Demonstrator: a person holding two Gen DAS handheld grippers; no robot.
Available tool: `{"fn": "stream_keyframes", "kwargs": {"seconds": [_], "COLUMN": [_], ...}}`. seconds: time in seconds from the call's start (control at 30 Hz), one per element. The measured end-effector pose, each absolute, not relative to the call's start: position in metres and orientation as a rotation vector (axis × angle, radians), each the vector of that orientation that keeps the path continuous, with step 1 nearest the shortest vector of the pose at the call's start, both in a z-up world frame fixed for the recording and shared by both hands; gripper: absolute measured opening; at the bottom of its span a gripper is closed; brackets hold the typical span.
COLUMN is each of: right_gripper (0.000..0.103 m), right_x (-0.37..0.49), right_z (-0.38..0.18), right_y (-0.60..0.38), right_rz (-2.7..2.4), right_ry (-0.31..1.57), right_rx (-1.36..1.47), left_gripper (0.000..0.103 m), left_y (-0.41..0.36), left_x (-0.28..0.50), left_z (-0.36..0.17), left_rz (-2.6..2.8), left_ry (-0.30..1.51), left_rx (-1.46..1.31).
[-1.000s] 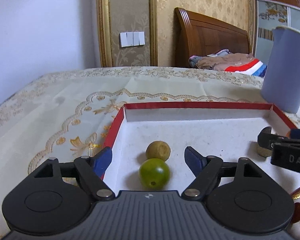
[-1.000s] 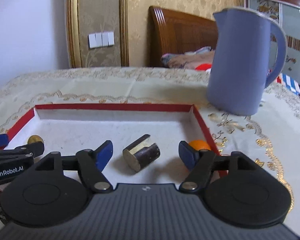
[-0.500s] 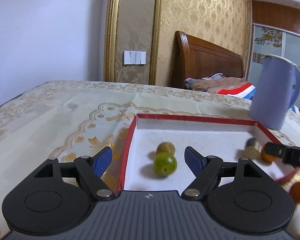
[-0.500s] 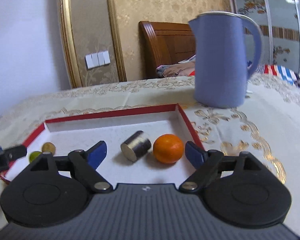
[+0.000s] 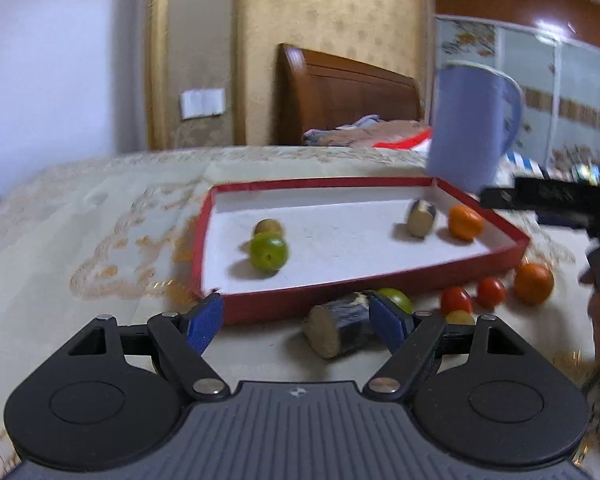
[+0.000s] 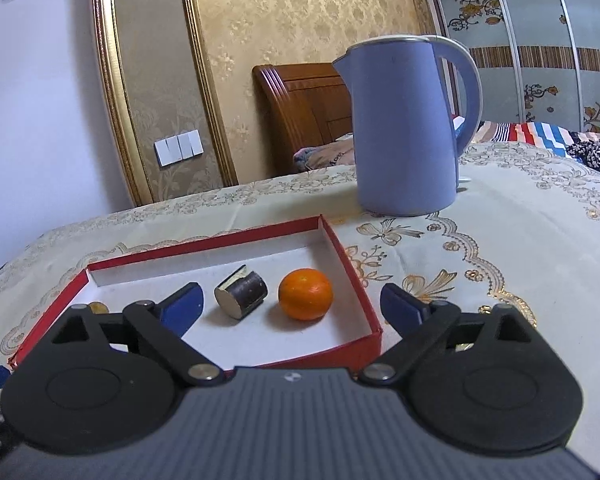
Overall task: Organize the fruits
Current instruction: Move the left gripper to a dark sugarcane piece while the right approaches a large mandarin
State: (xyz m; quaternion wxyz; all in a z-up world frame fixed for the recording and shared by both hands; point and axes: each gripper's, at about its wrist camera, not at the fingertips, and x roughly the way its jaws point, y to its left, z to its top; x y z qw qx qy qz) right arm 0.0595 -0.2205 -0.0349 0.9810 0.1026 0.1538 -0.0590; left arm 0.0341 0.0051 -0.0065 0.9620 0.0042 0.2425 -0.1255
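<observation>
Sugarcane, a short dark-skinned cylinder [image 5: 342, 330] outside the red-rimmed tray [image 5: 284, 305], lies slantwise just before our spread, empty left tongs [image 5: 296, 320], nearer them than our spread right tongs [image 6: 290, 306].

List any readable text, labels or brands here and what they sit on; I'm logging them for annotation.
None can be read.
Right gripper: lettering on its side, blurred past reading.
Left gripper: a small white mark on its body, no words.
Kettle, tray: no print visible.
</observation>
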Motion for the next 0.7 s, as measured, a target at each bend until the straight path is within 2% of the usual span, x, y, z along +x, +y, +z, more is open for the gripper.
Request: {"fn": "stream_keyframes", "kwargs": {"seconds": [0.17, 0.7], "right_gripper": [0.099, 0.1], "right_x": [0.061, 0.058], "right_z": [-0.035, -0.034], "right_y": [-0.22, -0.225], "right_rz": [-0.123, -0.113], "right_ry": [0.315, 0.309], "right_rx": [0.212, 0.254], "left_gripper": [0.08, 0.082], "left_y": [0.021, -0.026], "left_x": [0.044, 0.048], "left_z": [-0.012, -0.018], "left_rz": [-0.278, -0.253], "left_ry": [0.574, 0.634], "left_rx": [-0.106, 0.095]}}
